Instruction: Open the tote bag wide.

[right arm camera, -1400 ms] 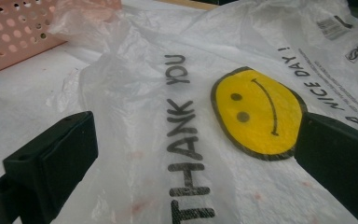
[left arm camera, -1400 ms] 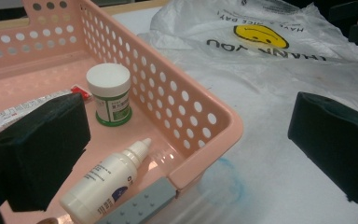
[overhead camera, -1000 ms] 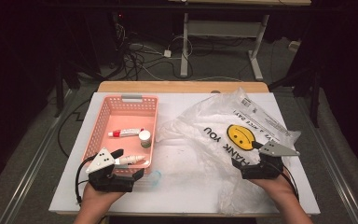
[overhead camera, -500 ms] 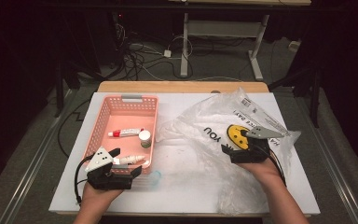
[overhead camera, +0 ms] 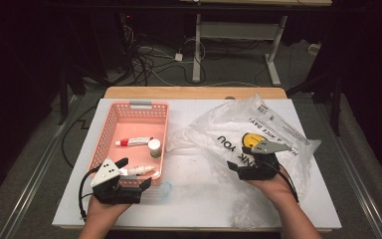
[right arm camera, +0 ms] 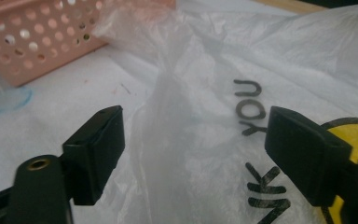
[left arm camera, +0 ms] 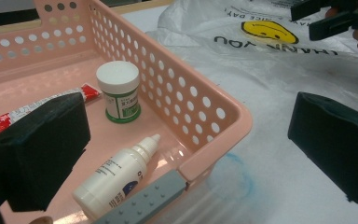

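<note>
Thin white plastic bag [overhead camera: 238, 144] sprawls across the right half of the high view, and the right gripper [right arm camera: 193, 149] straddles a raised fold, jaws closing but not yet pinching. The left gripper [overhead camera: 132, 174], jaws wide and empty, idles lower left at the pink basket [overhead camera: 129, 107].

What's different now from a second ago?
The right gripper slid leftward over the plastic bag; its jaws have just been closing around a raised fold, not yet pinching it. The left gripper, pink basket and its contents stayed put.
</note>
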